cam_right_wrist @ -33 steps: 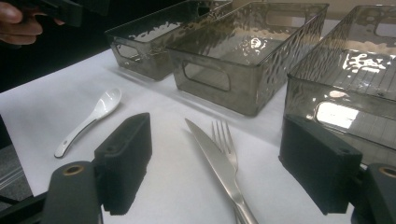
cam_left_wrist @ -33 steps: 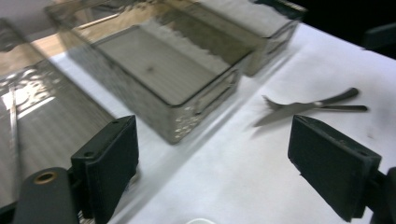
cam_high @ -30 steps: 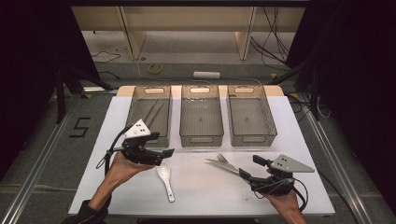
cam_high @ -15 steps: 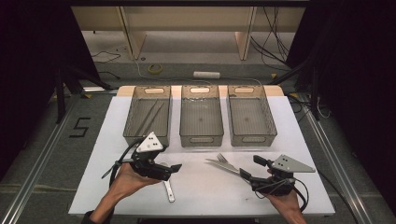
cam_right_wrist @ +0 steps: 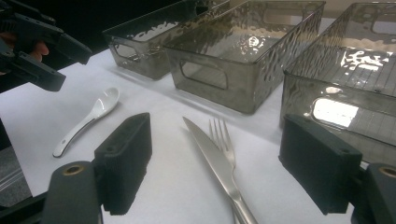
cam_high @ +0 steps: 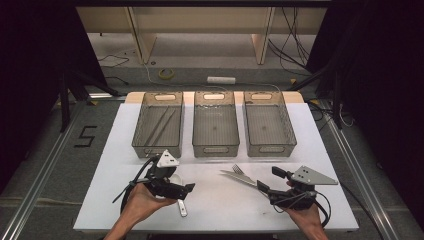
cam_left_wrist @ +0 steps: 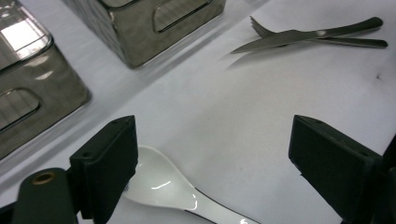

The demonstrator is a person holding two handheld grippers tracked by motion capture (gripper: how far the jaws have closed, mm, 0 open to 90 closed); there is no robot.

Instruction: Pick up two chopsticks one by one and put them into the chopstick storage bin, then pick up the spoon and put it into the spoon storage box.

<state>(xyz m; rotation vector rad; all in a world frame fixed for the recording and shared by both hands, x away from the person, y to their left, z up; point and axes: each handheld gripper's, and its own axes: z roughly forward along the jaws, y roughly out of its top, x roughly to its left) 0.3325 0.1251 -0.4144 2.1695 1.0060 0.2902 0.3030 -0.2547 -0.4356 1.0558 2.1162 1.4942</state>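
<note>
A white spoon [cam_left_wrist: 161,184] lies on the white table, its bowl close beside one jaw of my left gripper [cam_left_wrist: 215,140], which is open and hovers just over it. From above, the left gripper [cam_high: 187,189] covers the spoon's bowl and only the handle [cam_high: 182,206] sticks out. A steel knife [cam_right_wrist: 217,161] and fork [cam_right_wrist: 223,135] lie crossed together ahead of my right gripper [cam_right_wrist: 217,154], which is open with nothing gripped. In the high view the right gripper [cam_high: 267,178] sits at the front right, behind the knife and fork [cam_high: 239,175].
Three clear grey bins stand in a row across the table's middle: left [cam_high: 142,145], middle [cam_high: 216,149] and right [cam_high: 267,148]. Thin dark sticks [cam_high: 159,125] lie in the left bin. The table's front edge is just behind both hands.
My left gripper has moved right and toward the front edge, sinking over the spoon and covering its bowl. The right gripper, knife and fork have stayed put.
</note>
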